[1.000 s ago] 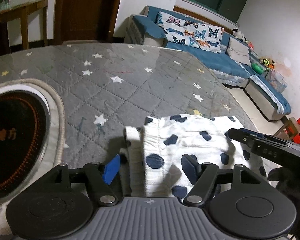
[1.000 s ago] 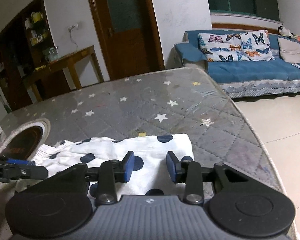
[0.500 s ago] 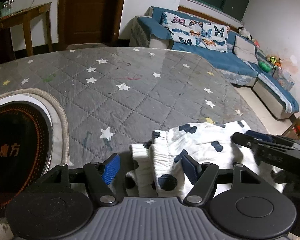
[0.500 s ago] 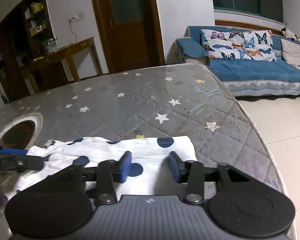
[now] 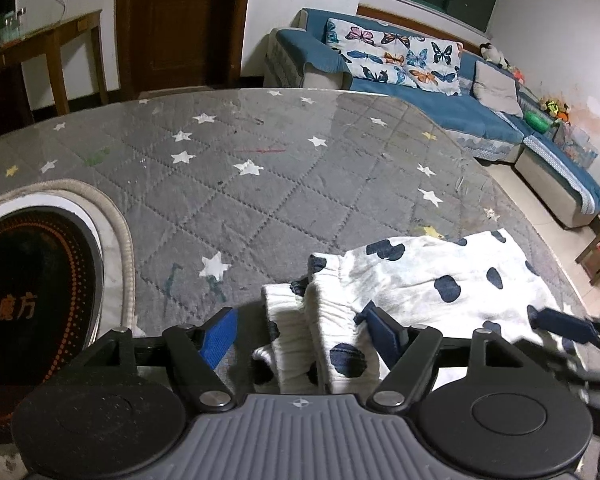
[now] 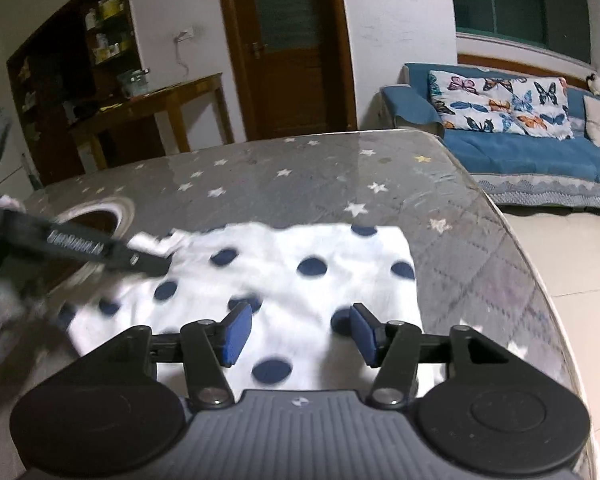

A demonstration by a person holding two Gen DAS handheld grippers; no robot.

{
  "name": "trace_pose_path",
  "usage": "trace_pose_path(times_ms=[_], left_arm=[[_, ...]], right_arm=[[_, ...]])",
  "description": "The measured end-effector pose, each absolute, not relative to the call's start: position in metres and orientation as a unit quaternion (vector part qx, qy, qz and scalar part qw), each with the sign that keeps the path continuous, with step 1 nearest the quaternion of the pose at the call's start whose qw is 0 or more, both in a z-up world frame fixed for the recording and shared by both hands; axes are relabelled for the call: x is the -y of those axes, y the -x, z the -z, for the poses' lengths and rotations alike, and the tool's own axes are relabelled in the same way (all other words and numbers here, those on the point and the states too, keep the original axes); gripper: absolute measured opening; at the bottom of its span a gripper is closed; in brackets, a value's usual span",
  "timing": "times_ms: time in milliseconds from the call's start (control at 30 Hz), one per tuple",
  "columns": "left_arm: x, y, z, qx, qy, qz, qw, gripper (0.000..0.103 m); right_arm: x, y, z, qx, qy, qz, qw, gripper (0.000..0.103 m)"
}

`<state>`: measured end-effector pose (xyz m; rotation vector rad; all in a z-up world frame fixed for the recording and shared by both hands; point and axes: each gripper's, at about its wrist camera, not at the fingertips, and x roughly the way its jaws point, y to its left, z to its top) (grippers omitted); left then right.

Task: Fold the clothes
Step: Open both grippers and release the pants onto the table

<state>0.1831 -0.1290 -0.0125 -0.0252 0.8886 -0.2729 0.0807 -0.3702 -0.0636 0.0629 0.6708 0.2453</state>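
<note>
A white garment with dark blue dots [image 5: 432, 280] lies folded on the grey star-patterned table cover [image 5: 260, 184]. Its ribbed waistband end sits between the wide-apart blue fingers of my left gripper [image 5: 300, 334], which is open. In the right wrist view the garment [image 6: 300, 268] spreads flat under and ahead of my right gripper [image 6: 300, 330], which is open above it. The left gripper's arm [image 6: 80, 246] reaches over the garment's left end there. The right gripper's fingertip [image 5: 560, 322] shows at the right of the left wrist view.
A round black induction cooktop [image 5: 28, 300] with a white rim is set in the table at the left. The table's right edge [image 6: 512, 232] drops to a tiled floor. A blue sofa [image 5: 440, 92] with butterfly cushions stands beyond. A wooden side table [image 6: 160, 108] and a door are behind.
Both grippers have pulled back and risen from the garment. The right gripper's jaws have opened wider, and the garment looks flatter and more spread out.
</note>
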Motion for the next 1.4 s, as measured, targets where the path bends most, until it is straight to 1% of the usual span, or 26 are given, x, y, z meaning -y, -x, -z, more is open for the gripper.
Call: trace_pose_path(times_ms=[133,233,367,467,567,633,700,767,867,1233,1400], left_arm=[[0.134,-0.180,0.013,-0.421,-0.001,0.125,0.898,0.076],[0.136,-0.179,0.013,-0.418,-0.006,0.115,0.901,0.079],[0.141,-0.176,0.011,-0.414,-0.011,0.105,0.904,0.080],[0.144,-0.174,0.011,-0.409,-0.020,0.095,0.907,0.084],[0.147,-0.173,0.011,-0.406,-0.028,0.088,0.909,0.087],[0.149,-0.172,0.011,-0.402,-0.032,0.083,0.911,0.089],[0.150,-0.171,0.010,-0.400,-0.033,0.082,0.912,0.089],[0.151,-0.170,0.010,-0.397,-0.035,0.081,0.914,0.092],[0.153,-0.168,0.010,-0.392,-0.041,0.077,0.916,0.094],[0.156,-0.158,0.007,-0.369,-0.054,0.070,0.925,0.103],[0.152,-0.147,0.001,-0.361,-0.048,0.069,0.929,0.103]], right_arm=[[0.370,-0.067,0.070,-0.329,-0.026,-0.127,0.935,0.057],[0.371,-0.061,0.072,-0.322,-0.019,-0.130,0.938,0.062],[0.370,-0.059,0.074,-0.313,-0.017,-0.140,0.939,0.076],[0.369,-0.057,0.077,-0.306,-0.008,-0.145,0.941,0.079],[0.370,-0.056,0.080,-0.305,-0.009,-0.154,0.940,0.086],[0.370,-0.057,0.081,-0.305,-0.013,-0.160,0.939,0.089],[0.371,-0.057,0.081,-0.304,-0.015,-0.164,0.938,0.095],[0.372,-0.057,0.081,-0.306,-0.016,-0.168,0.937,0.101],[0.372,-0.056,0.082,-0.309,-0.013,-0.170,0.936,0.103],[0.371,-0.058,0.084,-0.317,-0.014,-0.171,0.933,0.103],[0.371,-0.057,0.083,-0.318,-0.010,-0.168,0.933,0.103]])
